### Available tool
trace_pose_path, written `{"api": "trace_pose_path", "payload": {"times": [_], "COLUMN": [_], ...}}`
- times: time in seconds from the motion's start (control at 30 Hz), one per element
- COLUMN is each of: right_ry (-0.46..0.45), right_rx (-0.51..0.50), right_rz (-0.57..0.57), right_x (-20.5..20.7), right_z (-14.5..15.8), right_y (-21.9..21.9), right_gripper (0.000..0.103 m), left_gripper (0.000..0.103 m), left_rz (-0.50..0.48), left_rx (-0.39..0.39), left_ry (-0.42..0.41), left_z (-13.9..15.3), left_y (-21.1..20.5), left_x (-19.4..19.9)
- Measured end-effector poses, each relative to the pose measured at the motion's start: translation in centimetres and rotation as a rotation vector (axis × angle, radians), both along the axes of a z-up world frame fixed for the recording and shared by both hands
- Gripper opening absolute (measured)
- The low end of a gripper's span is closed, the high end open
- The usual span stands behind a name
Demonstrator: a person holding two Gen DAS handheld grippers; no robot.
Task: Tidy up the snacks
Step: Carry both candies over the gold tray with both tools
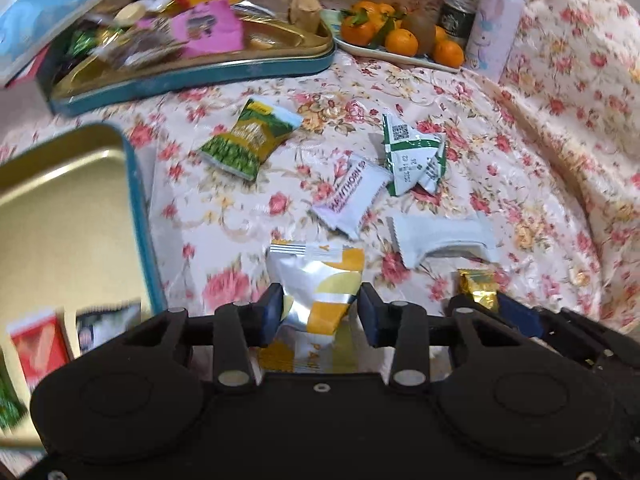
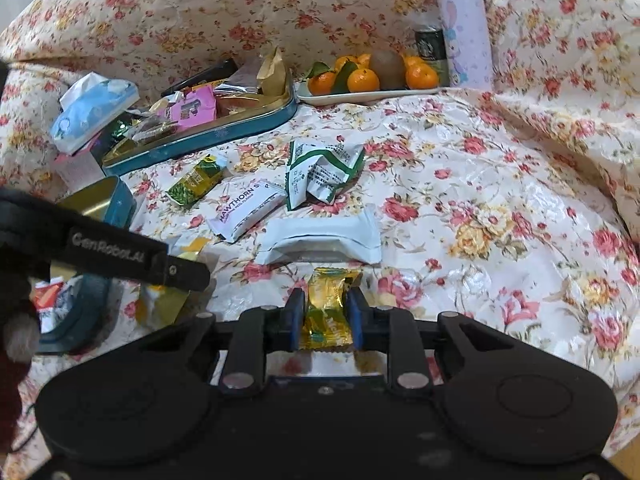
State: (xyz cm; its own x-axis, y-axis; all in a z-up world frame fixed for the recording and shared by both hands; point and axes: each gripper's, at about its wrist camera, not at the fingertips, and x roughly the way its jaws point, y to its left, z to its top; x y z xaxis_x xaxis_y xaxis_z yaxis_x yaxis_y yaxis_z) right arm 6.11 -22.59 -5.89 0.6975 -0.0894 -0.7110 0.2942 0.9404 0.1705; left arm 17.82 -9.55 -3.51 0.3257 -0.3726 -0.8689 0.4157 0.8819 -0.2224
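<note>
Scattered snack packets crowd the cloth ahead. The floral tablecloth lies bare to the right. The blue tin walls the left.

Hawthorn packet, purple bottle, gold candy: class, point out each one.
Hawthorn packet [image 2: 247, 213], right wrist view, on its printed face.
Purple bottle [image 2: 466, 28], right wrist view, on its body.
Gold candy [image 2: 327, 300], right wrist view, on its wrapper middle.

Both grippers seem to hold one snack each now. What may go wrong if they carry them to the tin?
1. The left gripper pinches the silver-yellow packet only near its lower part; the soft bag may slip or twist.
2. The right gripper squeezes the gold candy, which may get crushed.
3. The two grippers work close together, so they may collide on the way to the blue tin.
</note>
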Motion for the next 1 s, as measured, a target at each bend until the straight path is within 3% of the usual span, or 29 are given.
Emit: {"api": "trace_pose_path", "payload": {"times": [0.3,0.6,0.8,1.0], "right_ry": [0.011,0.061,0.078,0.028], "right_rx": [0.043,0.094,0.118,0.134], "right_rz": [0.05,0.169,0.276,0.386], "right_x": [-3.7,-7.1,-7.5,-4.9], "right_z": [1.1,1.5,2.0,4.1], "right_y": [1.8,5.4,8.3,11.6], "right_gripper": [0.025,0.025,0.025,0.025], "left_gripper": [0.048,0.048,0.048,0.048], "left_rz": [0.085,0.223,0.347,0.463], "left_rx": [-0.069,-0.068,-0.073,-0.03], "left_ry": [0.03,0.028,-0.007,-0.115], "left_z": [1.5,2.0,3.3,5.2], "left_y": [3.7,8.7,13.2,17.5], "left_x": [-5.1,-9.0,-8.9,-6.4]}}
